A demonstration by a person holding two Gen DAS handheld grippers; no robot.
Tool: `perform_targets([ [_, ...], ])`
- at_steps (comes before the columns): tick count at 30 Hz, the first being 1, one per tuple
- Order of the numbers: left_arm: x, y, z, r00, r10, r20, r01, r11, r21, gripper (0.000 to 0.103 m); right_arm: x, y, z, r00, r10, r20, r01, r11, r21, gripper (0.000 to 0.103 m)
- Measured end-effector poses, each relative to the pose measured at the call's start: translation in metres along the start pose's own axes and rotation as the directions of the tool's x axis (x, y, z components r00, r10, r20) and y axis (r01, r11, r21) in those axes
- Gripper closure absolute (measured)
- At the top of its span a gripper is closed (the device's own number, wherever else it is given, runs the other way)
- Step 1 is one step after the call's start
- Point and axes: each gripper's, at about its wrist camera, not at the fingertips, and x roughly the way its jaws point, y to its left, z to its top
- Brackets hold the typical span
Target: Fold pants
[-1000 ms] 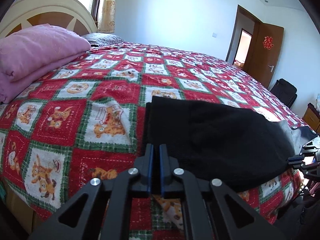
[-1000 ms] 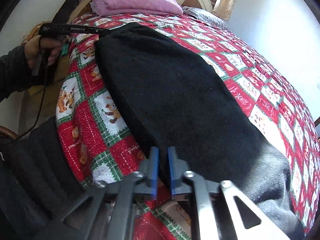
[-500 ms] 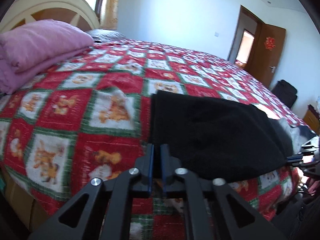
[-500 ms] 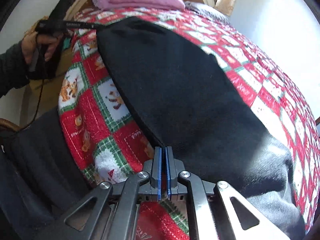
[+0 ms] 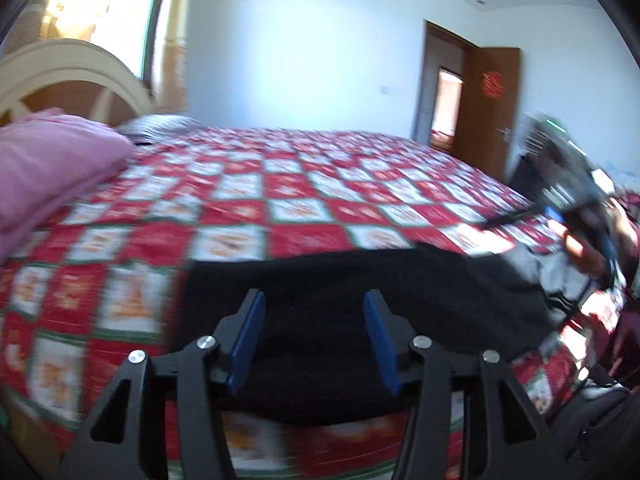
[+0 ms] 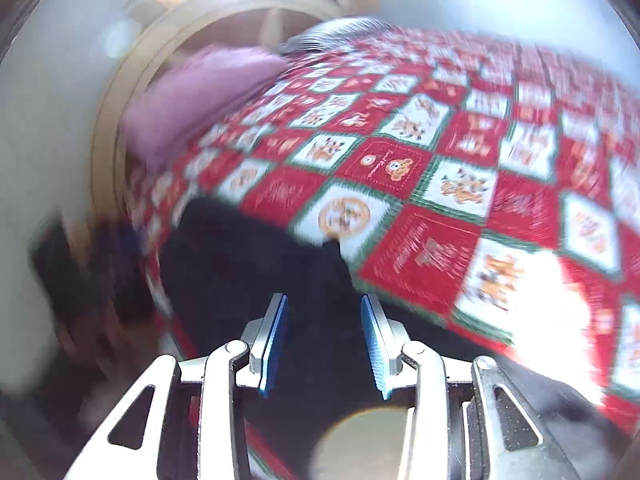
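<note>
1. Currently both views are motion-blurred; fine detail is lost, most of all in the right wrist view.
2. Black fabric pants (image 5: 360,300), folded flat, lie on the near edge of the red, white and green checked bed quilt (image 5: 280,208), running crosswise in the left wrist view; a grey part of the garment shows at the right end.
3. Left gripper (image 5: 313,312), black with blue pads: jaws spread, having just been opening. Nothing is pinched between them; the pants lie below and behind the gap.
4. Right gripper (image 6: 324,316), silver with blue pads: jaws also spread, having just been opening. No cloth sits between the pads; the dark pants (image 6: 248,264) fill the background under them.
5. From the left wrist view the right gripper (image 5: 556,212) appears at the far right, blurred, held in a hand (image 5: 580,248) above the grey end of the pants.
6. Folded pink blanket (image 5: 52,168) rests at the head of the bed, well apart from the pants, in front of the cream arched headboard (image 5: 72,64).
7. Brown wooden door (image 5: 484,112) stands open in the far wall.
</note>
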Motion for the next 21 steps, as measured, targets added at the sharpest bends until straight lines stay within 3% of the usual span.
perform_targets([
  [3,0.026,-0.022,-0.012,0.996,-0.053,-0.065,0.056,0.998,0.034,0.049,0.035,-0.019,0.017,0.998,0.056,-0.032,-0.050,0.985,0.163,0.063],
  [7,0.046,-0.032,-0.031,0.982,-0.094,-0.167,0.101,0.994,0.036,0.048,0.078,-0.039,0.018,0.976,0.191,-0.106,-0.147,0.933,0.329,0.064],
  [8,0.044,-0.034,-0.034,0.986,-0.081,-0.143,0.091,0.994,0.063,0.048,0.082,-0.041,0.018,0.975,0.199,-0.104,-0.152,0.926,0.346,0.072],
  [9,0.044,-0.035,-0.035,0.986,-0.080,-0.144,0.091,0.993,0.069,0.047,0.084,-0.043,0.018,0.977,0.194,-0.090,-0.151,0.923,0.354,0.080],
  [10,0.044,-0.035,-0.034,0.986,-0.083,-0.145,0.094,0.993,0.067,0.047,0.084,-0.042,0.019,0.977,0.199,-0.079,-0.159,0.921,0.356,0.095],
  [14,0.045,-0.027,-0.034,0.985,-0.109,-0.132,0.114,0.993,0.031,0.047,0.074,-0.026,0.025,0.990,0.140,-0.032,-0.127,0.954,0.272,0.099],
  [17,0.048,-0.030,-0.036,0.988,-0.100,-0.122,0.106,0.993,0.050,0.046,0.088,-0.029,0.029,0.999,0.032,-0.044,-0.021,0.973,0.230,0.099],
  [21,0.046,-0.035,-0.032,0.986,-0.089,-0.138,0.097,0.994,0.054,0.044,0.083,-0.040,0.025,0.995,0.098,-0.010,-0.092,0.961,0.261,0.095],
])
